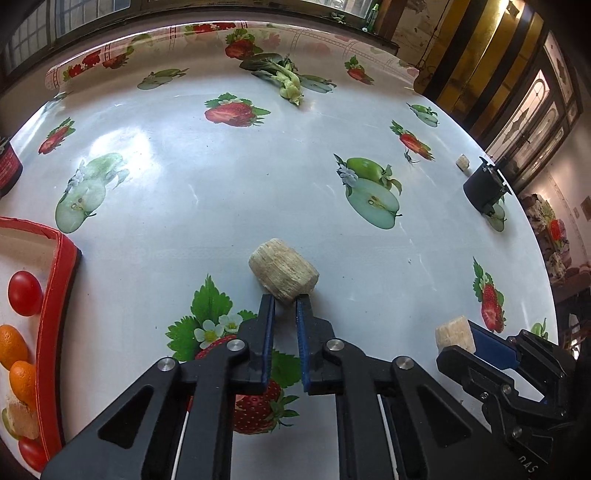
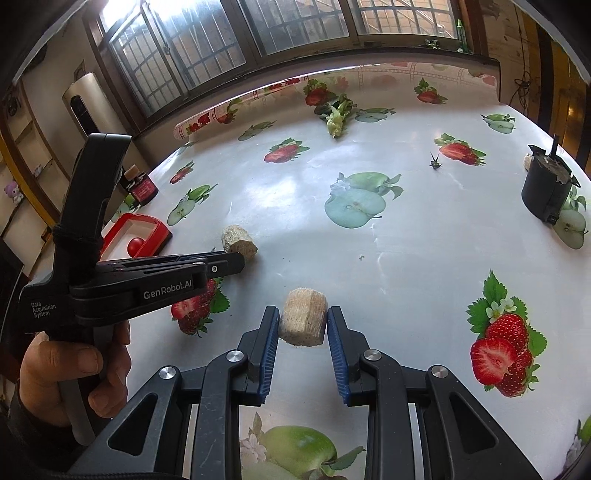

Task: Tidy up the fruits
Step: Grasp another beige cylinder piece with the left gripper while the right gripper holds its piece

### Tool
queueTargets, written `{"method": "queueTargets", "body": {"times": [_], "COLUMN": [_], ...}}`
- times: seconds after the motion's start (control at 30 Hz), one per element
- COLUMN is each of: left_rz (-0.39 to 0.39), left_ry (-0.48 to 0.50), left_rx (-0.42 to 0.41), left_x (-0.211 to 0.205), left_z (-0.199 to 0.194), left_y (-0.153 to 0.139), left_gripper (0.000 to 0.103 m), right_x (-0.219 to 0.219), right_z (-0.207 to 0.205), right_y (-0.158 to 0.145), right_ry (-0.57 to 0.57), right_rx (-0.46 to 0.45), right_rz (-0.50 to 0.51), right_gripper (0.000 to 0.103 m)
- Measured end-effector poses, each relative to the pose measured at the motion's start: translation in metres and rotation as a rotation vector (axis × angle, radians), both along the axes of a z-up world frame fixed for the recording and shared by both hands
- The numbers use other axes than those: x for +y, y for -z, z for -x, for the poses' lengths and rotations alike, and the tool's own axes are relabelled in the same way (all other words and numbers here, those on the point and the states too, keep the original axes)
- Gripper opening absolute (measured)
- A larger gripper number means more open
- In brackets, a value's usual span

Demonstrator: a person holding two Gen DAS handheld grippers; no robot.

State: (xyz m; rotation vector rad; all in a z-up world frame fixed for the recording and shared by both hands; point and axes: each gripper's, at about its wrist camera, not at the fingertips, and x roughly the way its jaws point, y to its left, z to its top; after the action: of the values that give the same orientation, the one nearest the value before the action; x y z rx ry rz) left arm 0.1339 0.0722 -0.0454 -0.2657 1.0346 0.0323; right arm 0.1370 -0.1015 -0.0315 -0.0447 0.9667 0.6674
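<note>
Two pale, fibrous cut cylinders. The left gripper (image 1: pixel 285 301) pinches one chunk (image 1: pixel 283 269) at frame centre. The right gripper (image 2: pixel 303 326) clamps the other chunk (image 2: pixel 303 322) at lower centre, above the fruit-print tablecloth (image 2: pixel 406 236).

Barred windows (image 2: pixel 236 33) run behind the tabletop's far edge; a tall silver air conditioner (image 2: pixel 79 110) stands in the left corner, daylight glaring on the glossy fruit-print tablecloth (image 2: pixel 424 236).
</note>
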Motion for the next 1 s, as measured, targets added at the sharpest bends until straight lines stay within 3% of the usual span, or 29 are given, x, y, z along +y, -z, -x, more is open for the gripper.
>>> {"method": "queueTargets", "body": {"times": [0.1, 0.3, 0.37, 0.43, 0.5, 0.7, 0.77, 0.8, 1.0], "left_rz": [0.014, 0.035, 0.020, -0.005, -0.017, -0.020, -0.043, -0.055, -0.037], "left_ry": [0.012, 0.024, 0.009, -0.002, -0.014, -0.011, -0.019, -0.020, -0.024], "left_rx": [-0.019, -0.032, -0.019, -0.030, -0.046, -0.022, -0.028, -0.019, -0.013], "left_x": [-0.002, -0.002, -0.002, -0.003, -0.003, -0.009, -0.010, -0.009, -0.001], "left_z": [0.007, 0.013, 0.010, 0.007, 0.004, -0.020, -0.023, -0.024, -0.012], "left_y": [-0.004, -0.012, -0.012, -0.013, -0.014, -0.001, 0.003, 0.004, 0.002], "left_gripper": [0.004, 0.004, 0.014, 0.051, 0.059, 0.058, 0.045, 0.029, 0.029], "right_x": [-0.002, -0.007, -0.010, -0.012, -0.014, -0.016, -0.017, -0.018, -0.024], "right_z": [0.003, 0.011, 0.013, 0.014, 0.016, 0.015, 0.014, 0.014, 0.013], "right_y": [-0.002, -0.006, -0.007, -0.007, -0.008, -0.004, -0.003, -0.002, -0.002], "right_ry": [0.001, 0.004, 0.007, 0.011, 0.014, 0.015, 0.018, 0.018, 0.032], "right_rx": [-0.002, -0.008, -0.004, -0.005, -0.005, 0.004, 0.007, 0.007, 0.006], "right_rz": [-0.004, -0.002, -0.007, -0.009, -0.014, -0.016, -0.016, -0.016, -0.016], "right_gripper": [0.028, 0.028, 0.028, 0.028, 0.028, 0.028, 0.028, 0.028, 0.028]}}
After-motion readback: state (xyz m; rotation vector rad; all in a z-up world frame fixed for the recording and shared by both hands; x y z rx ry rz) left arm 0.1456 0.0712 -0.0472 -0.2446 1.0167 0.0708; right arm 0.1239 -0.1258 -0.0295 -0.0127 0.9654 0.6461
